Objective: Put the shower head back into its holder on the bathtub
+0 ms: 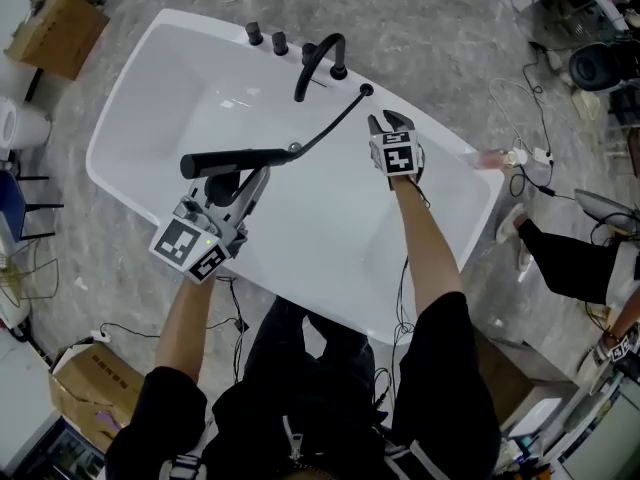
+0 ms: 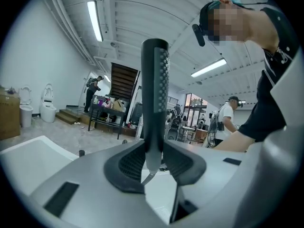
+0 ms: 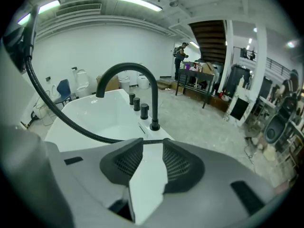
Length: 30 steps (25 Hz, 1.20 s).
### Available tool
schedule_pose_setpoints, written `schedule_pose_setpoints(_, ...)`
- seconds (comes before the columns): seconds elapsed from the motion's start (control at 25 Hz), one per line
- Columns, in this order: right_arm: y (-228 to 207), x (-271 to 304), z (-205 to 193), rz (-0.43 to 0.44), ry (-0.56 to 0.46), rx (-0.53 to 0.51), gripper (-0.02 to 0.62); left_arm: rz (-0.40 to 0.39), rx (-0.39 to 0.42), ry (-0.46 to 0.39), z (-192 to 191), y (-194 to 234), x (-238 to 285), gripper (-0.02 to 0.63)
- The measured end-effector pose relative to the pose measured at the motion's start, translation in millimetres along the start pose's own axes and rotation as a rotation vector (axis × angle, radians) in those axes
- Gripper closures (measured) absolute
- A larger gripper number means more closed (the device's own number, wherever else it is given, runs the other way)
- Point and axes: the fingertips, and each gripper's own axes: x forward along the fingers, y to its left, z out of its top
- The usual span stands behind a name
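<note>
The black shower head (image 1: 235, 158) lies level over the white bathtub (image 1: 130, 98), and my left gripper (image 1: 228, 173) is shut on its handle. In the left gripper view the shower head (image 2: 156, 89) stands upright between the pads (image 2: 133, 163). Its black hose (image 1: 330, 128) runs to a small black fitting (image 1: 366, 90) on the far rim, beside the curved black faucet (image 1: 322, 60). My right gripper (image 1: 388, 121) hovers just by that fitting. Its jaws are partly apart in the right gripper view (image 3: 153, 148). The hose (image 3: 61, 120) crosses just beyond its tips, untouched.
Two black knobs (image 1: 267, 38) stand left of the faucet (image 3: 142, 80). Cardboard boxes (image 1: 60, 28) (image 1: 95, 383) sit on the floor at left. A seated person (image 1: 575, 263) and cables (image 1: 520, 158) are on the right. Other people stand in the background (image 2: 227, 120).
</note>
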Motion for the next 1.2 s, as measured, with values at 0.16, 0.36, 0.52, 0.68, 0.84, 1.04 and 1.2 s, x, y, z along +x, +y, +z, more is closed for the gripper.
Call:
schedule_pose_setpoints(0.16,-2,-11,0,0.000,-0.051,0.011,0.499,0.009,0.012,0.024,-8,1,15,0.472)
schedule_pose_setpoints(0.36,-3,-35,-3,-0.015,-0.095,0.017,0.588,-0.005,0.036,0.033,-15,-1,36,0.472)
schedule_pose_setpoints(0.52,-1,-60,-9,-0.022,-0.137,0.024,0.588,-0.004,0.070,0.057,-15,-9,51,0.472)
schedule_pose_setpoints(0.68,5,-81,-26,-0.004,-0.137,0.019,0.588,-0.006,0.076,0.077,-20,-13,71,0.472)
schedule_pose_setpoints(0.84,8,-100,-43,0.014,-0.142,0.023,0.588,-0.001,0.086,0.089,-25,-16,92,0.472)
schedule_pose_setpoints(1.04,7,-121,-72,0.021,-0.151,0.063,0.588,0.001,0.102,0.098,-33,-23,116,0.472)
schedule_pose_setpoints(1.2,2,-131,-96,0.012,-0.142,0.108,0.586,0.001,0.115,0.092,-39,-25,136,0.472)
